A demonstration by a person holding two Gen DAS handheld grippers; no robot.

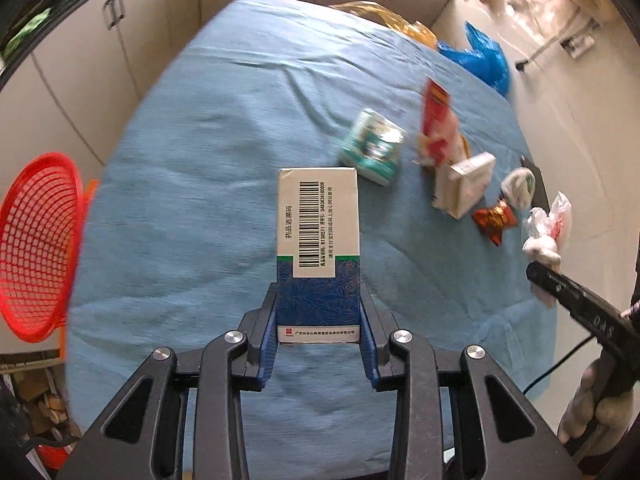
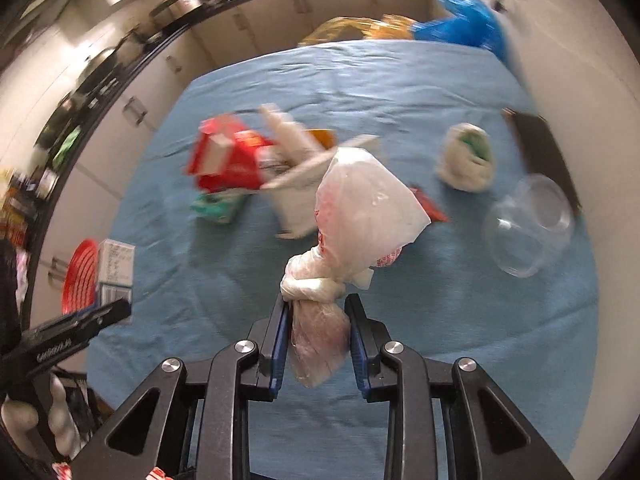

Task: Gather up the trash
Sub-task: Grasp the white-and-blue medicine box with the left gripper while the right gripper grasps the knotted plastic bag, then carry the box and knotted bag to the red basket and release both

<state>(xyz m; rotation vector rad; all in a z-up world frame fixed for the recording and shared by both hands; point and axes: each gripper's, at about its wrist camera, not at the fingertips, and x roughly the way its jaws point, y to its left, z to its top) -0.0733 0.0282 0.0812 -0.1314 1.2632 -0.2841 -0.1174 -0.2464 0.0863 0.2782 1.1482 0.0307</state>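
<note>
Both claws grip trash: left claw (image 1: 319, 312) clamps a box (image 1: 318, 248), right claw (image 2: 316, 320) a knotted bag (image 2: 352, 232), whose slippery plastic may slide free before reaching the far-left red basket (image 1: 36, 248).

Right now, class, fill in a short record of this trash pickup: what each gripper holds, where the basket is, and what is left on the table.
left gripper: shut on the blue and white medicine box, held clear of the cloth
right gripper: shut on the knotted white plastic bag
basket: red mesh basket, off the table's left edge
surface: table under a blue cloth
left on the table: green and white box, red packet, white box, red candy wrapper, clear plastic cup on its side
</note>
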